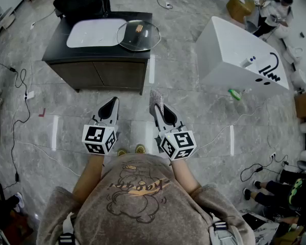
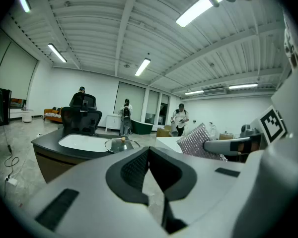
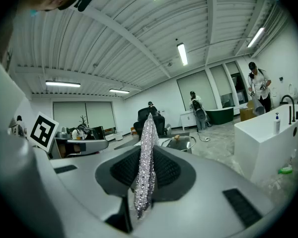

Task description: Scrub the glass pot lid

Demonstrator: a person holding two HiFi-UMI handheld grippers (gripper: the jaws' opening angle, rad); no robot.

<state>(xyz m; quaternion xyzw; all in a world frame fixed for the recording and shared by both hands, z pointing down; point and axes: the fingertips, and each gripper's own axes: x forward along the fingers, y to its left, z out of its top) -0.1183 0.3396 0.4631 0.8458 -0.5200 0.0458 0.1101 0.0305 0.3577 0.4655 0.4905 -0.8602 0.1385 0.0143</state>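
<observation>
Glass lid: the round, clear glass pot lid (image 1: 138, 35) with a small tan knob lies flat at the upper middle of the head view, on a dark low cabinet (image 1: 99, 65), well apart from both grippers.
Basin: a white oval basin (image 1: 92, 33) is sunk into the cabinet top; the lid's left edge overlaps the basin's right rim.
Left gripper: the left gripper (image 2: 149, 151) has its dark pads pressed together with nothing between them.
Right gripper: the right gripper (image 3: 148, 150) is clamped on a silver glittery scrubbing cloth (image 3: 146, 172), which stands on edge between the pads and sticks out past the tips.
Head view alone: both grippers sit side by side at lower centre over a grey stone-patterned floor (image 1: 194, 111), with the cabinet above them in the frame.
Left gripper view alone: the cloth's broad face shows at right; three people (image 2: 125, 114) stand far back in the room.
Right gripper view alone: the cloth is seen edge-on, with the lid just to its right and a white block (image 3: 268, 138) at the frame's right.
</observation>
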